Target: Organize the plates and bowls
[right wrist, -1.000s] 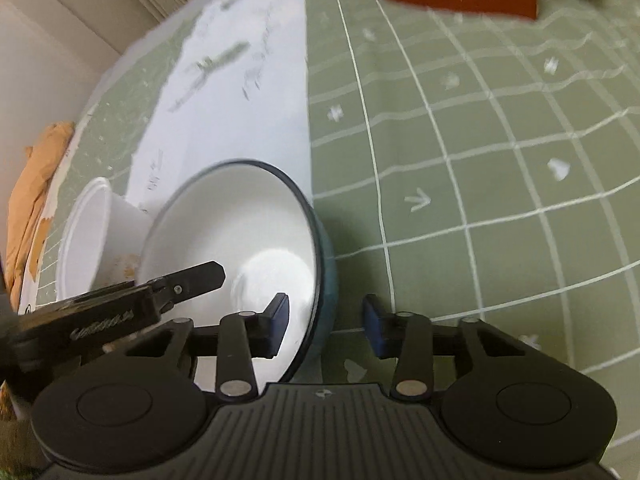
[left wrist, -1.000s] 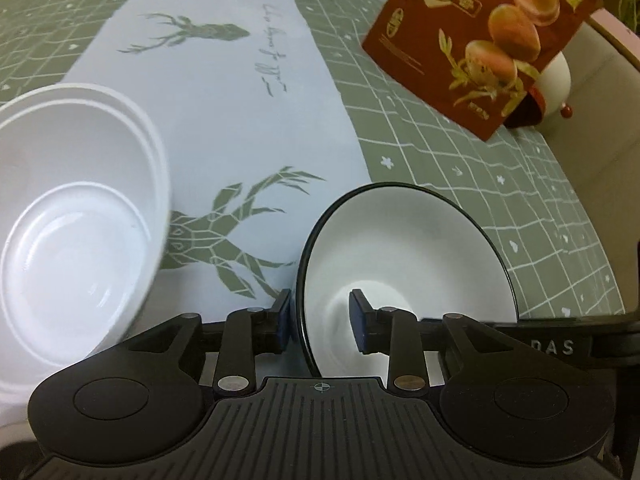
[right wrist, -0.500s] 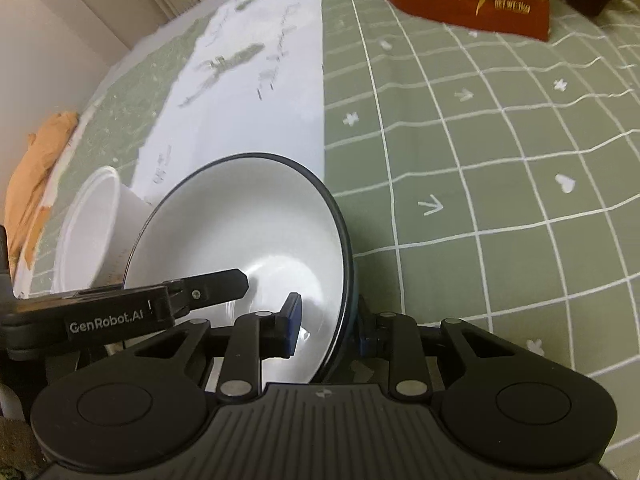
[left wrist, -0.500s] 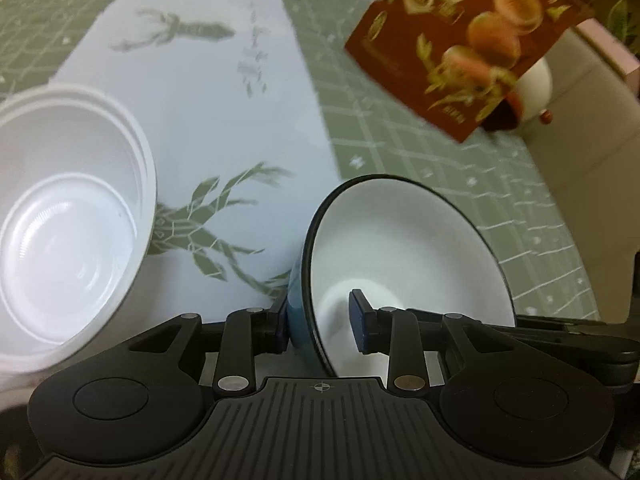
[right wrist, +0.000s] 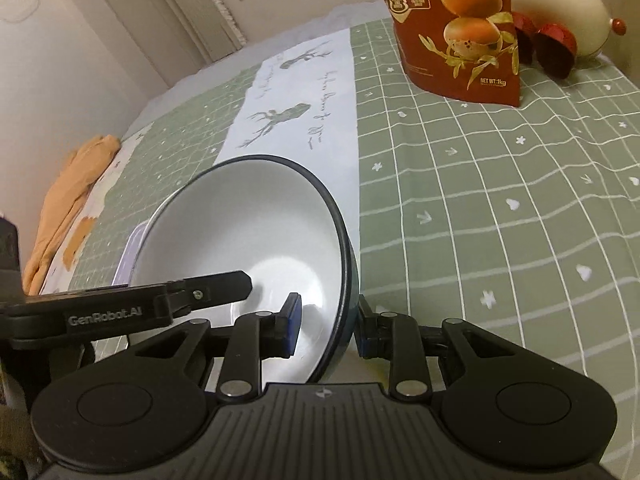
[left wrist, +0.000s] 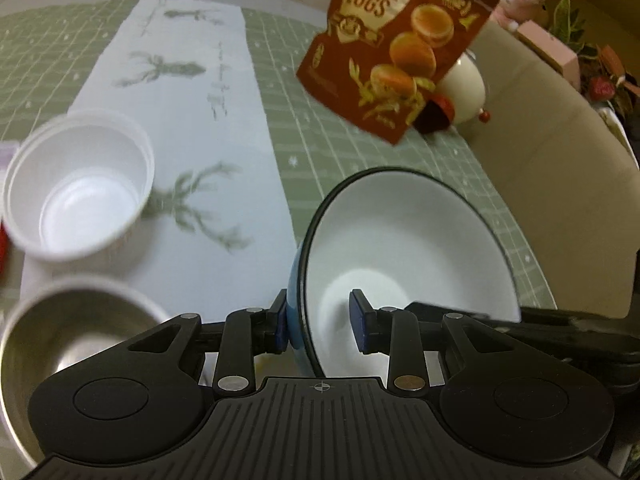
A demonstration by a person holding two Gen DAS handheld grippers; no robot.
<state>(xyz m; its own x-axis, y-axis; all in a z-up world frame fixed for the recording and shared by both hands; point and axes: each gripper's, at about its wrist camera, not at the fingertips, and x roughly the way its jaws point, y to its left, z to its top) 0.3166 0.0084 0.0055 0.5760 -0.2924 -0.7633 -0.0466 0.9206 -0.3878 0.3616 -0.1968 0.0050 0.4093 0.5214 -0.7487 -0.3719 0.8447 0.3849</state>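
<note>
Bowl, blue outside, white inside, lower centre of frame, lifted off green checked surface. Left gripper and right gripper each pinch opposite rim. Likely glazed ceramic: rigid, slippery, breakable; rim grip suits.

My bowl is white inside, blue outside, with a dark rim. The tablecloth is green with white squares, and its white strip has green deer. The egg bag is red-brown.
</note>
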